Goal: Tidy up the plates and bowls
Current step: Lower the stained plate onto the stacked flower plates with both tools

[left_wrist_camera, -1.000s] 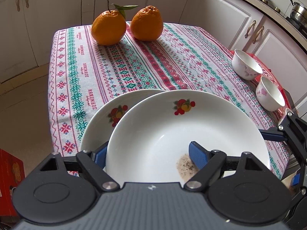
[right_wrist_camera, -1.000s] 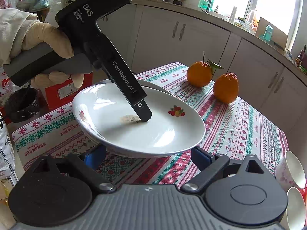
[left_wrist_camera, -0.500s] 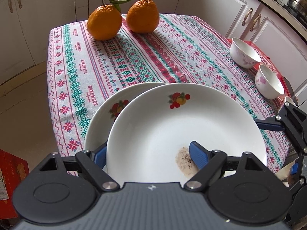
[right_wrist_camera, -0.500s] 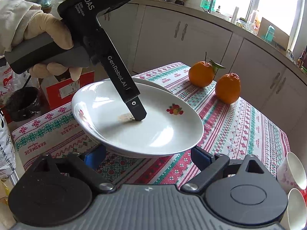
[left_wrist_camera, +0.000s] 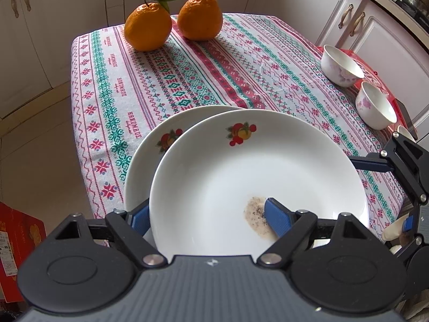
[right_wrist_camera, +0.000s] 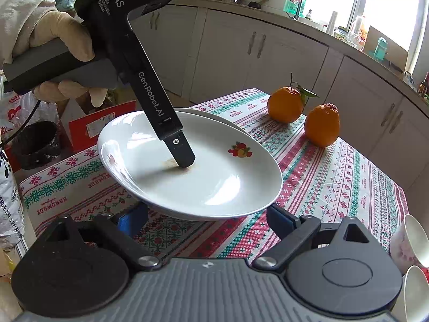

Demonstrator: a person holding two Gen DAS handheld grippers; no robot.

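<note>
In the left wrist view the left tongs (left_wrist_camera: 206, 212) clench the upper plate's (left_wrist_camera: 257, 169) six-o'clock rim above the lower plate (left_wrist_camera: 150, 147), while the right wrist view shows the right tongs (right_wrist_camera: 206, 218) released beneath its near edge over the tabletop (right_wrist_camera: 335, 177).

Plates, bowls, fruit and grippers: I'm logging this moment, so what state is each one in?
Upper plate: tilted, held up by the rim, brown stain inside.
Lower plate: flat on the tablecloth, partly covered.
Two bowls: upright, empty, side by side.
Two oranges: whole, unpeeled.
Left gripper: shut on the upper plate's rim.
Right gripper: open, holding nothing.
</note>
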